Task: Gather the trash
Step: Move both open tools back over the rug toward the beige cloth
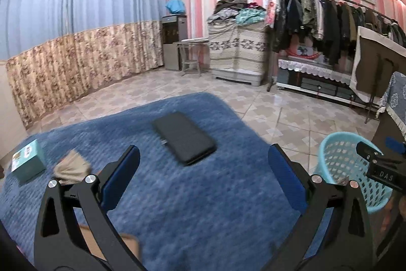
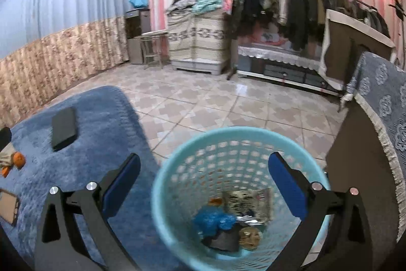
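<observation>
Right wrist view has the right tool (image 2: 203, 178) spread wide and empty over the basket (image 2: 177, 156), which stands on the floor beside the rug's right edge with trash inside. Left tool (image 1: 203, 169), also wide and empty, hovers above the rug (image 1: 177, 207); best approach the crumpled paper (image 1: 72, 166) near the left edge squarely.

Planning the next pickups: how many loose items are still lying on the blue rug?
4 visible: a black case mid-rug, a teal box at its left edge, a beige wad beside that box, and a cardboard piece nearest the camera. Orange scraps by the wad may add more.
</observation>
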A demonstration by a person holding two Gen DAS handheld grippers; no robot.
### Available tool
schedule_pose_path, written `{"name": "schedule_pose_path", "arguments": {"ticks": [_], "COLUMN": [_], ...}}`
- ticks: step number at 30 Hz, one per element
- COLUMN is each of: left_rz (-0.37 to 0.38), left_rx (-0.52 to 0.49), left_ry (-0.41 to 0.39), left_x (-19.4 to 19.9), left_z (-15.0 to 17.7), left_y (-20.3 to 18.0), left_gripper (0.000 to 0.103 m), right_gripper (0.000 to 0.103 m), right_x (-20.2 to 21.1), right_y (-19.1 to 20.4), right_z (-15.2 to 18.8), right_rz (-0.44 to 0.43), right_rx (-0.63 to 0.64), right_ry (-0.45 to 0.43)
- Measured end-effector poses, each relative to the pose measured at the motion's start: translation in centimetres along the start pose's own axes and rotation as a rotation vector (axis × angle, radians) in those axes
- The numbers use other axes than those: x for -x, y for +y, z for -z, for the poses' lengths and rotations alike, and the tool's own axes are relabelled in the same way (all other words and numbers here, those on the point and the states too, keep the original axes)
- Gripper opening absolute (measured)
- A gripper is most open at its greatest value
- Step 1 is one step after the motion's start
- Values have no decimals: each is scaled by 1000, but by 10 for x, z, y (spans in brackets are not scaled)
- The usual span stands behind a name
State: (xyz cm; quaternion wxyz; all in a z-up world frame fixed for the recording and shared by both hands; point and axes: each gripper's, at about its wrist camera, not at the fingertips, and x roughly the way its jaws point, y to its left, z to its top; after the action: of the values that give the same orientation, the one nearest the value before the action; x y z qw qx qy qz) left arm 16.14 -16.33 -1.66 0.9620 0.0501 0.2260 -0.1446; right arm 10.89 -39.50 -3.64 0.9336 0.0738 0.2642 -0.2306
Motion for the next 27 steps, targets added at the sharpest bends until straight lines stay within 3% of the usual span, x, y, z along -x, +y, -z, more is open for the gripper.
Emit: {"name": "schedule_pose_path", "arguments": {"ticks": [9, 18, 27], "left_rz": [-136, -247, -253], "left_rx": [63, 126, 251], "left_ry": [48, 92, 145], "left_x": [21, 18, -9], "left_z": [32, 52, 57], "left_y": [86, 173, 239], "left_gripper": [98, 98, 94], "right_gripper": [99, 99, 99], "right_x": [10, 4, -7], "right_y": [60, 105, 136], "right_z": [4, 18, 30], "right_rz": [-108, -165, -215], "right_rx": [36, 105, 142], "right_ry": [-22, 29, 92]}}
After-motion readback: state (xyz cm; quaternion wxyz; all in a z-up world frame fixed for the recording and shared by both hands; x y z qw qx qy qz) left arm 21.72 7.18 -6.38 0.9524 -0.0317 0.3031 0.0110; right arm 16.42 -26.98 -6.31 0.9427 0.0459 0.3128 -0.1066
